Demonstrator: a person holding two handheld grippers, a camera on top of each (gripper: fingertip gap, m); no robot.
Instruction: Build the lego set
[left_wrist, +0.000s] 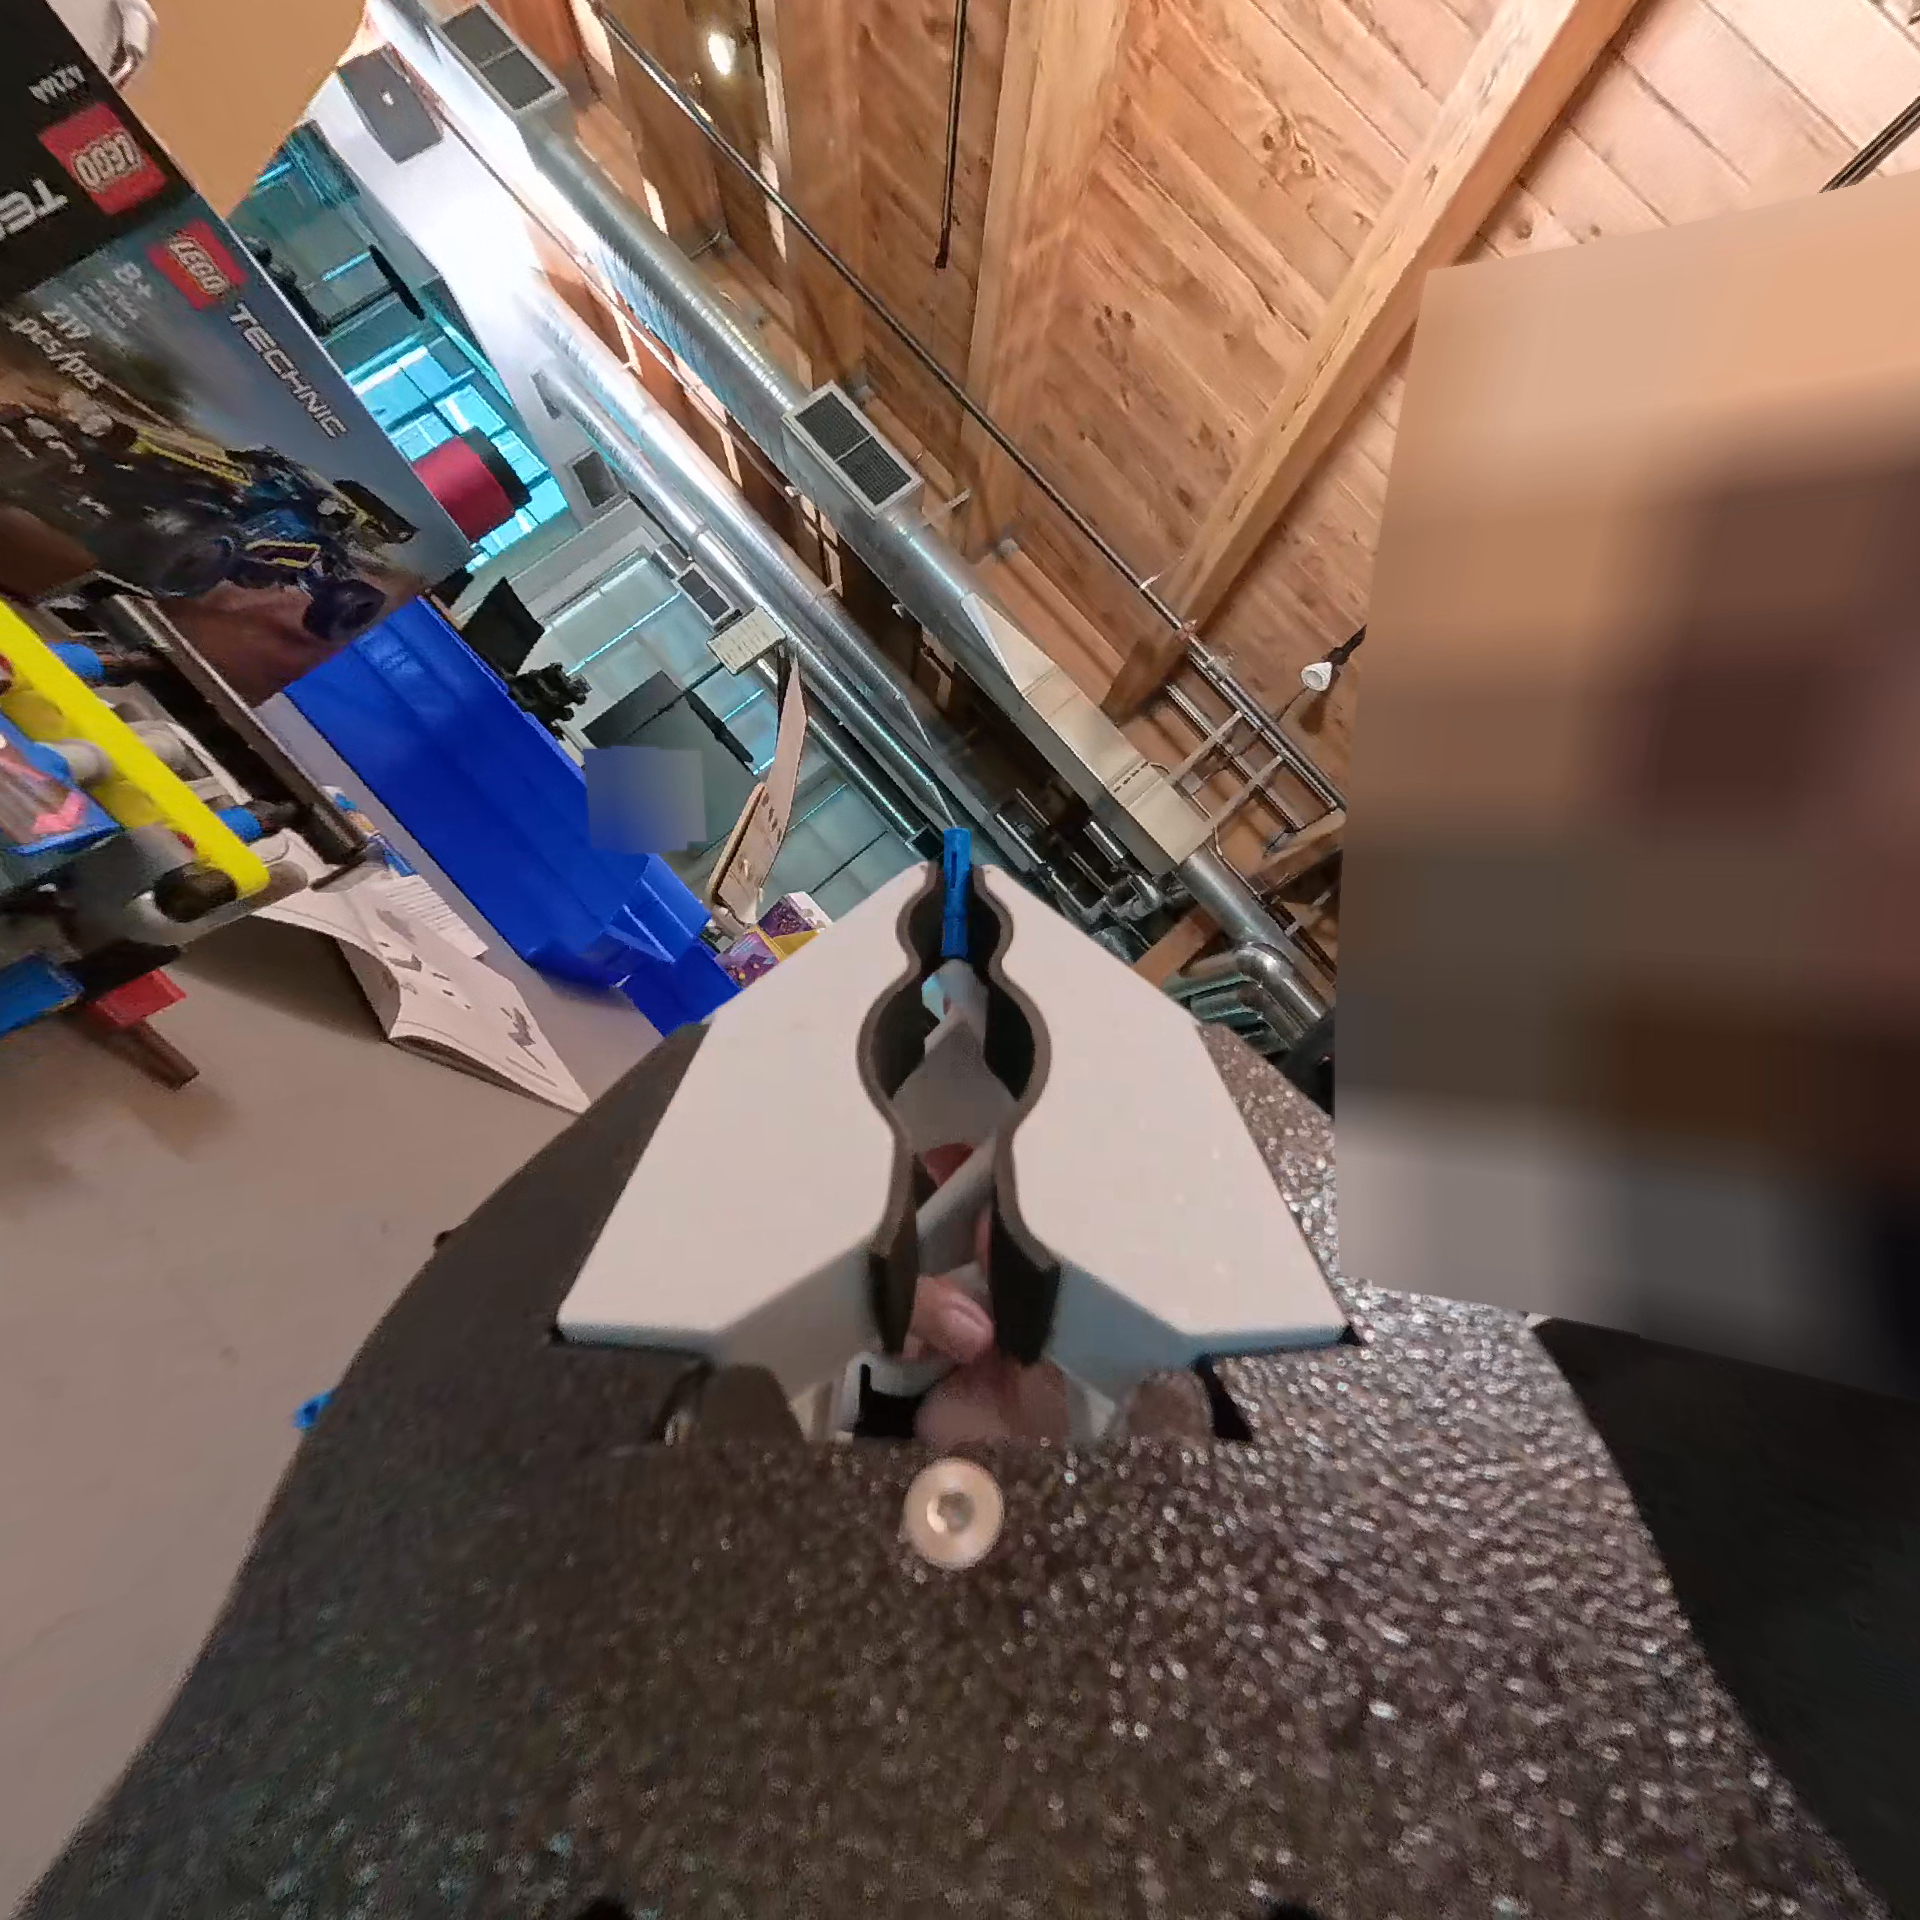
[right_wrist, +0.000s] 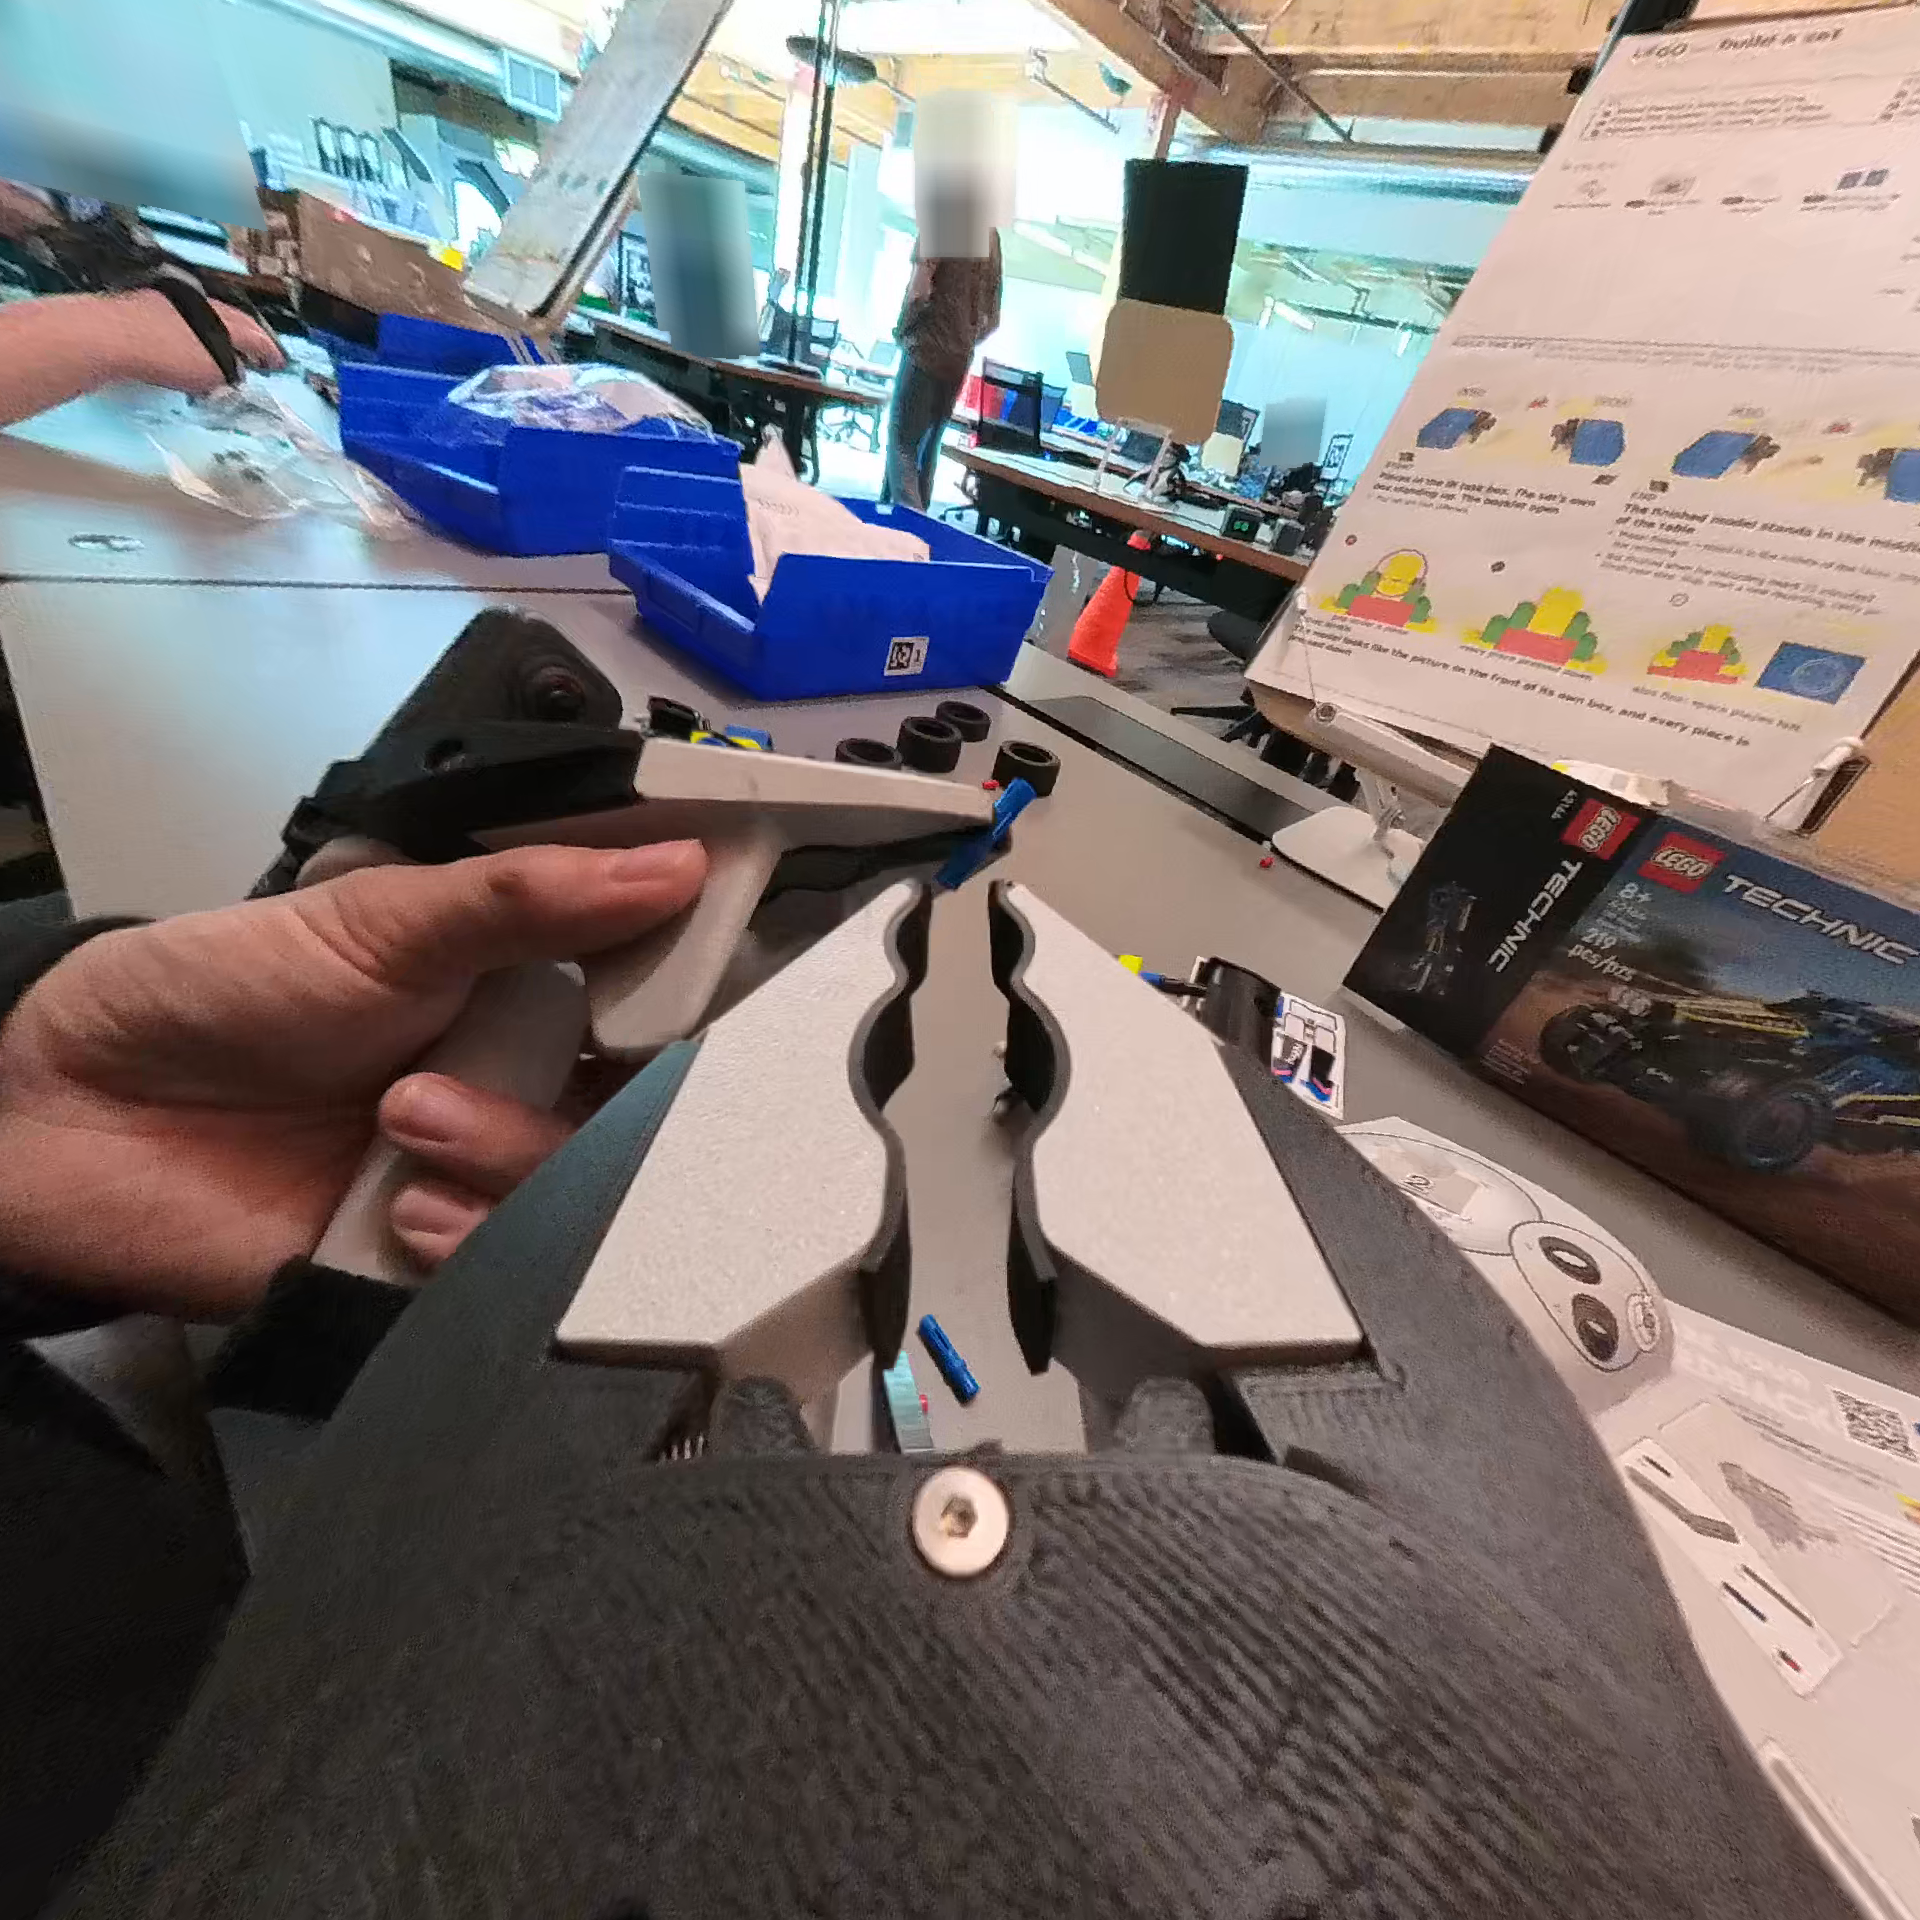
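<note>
My left gripper is tilted up toward the ceiling and shut on a small blue pin that sticks out past its tips. In the right wrist view the left gripper lies across the picture, held by a hand, with the blue pin at its tip. My right gripper is open and empty, its tips just below that pin. Another blue pin lies on the table between my right fingers. Several black tyres stand on the table beyond.
The set's box stands at the right, with the open instruction booklet in front of it. Blue bins sit at the back, an instruction board at the right. A sticker sheet lies near the box. In the left wrist view the box, booklet and blue bin show at the left. Left and right tips are no more than a few centimetres apart.
</note>
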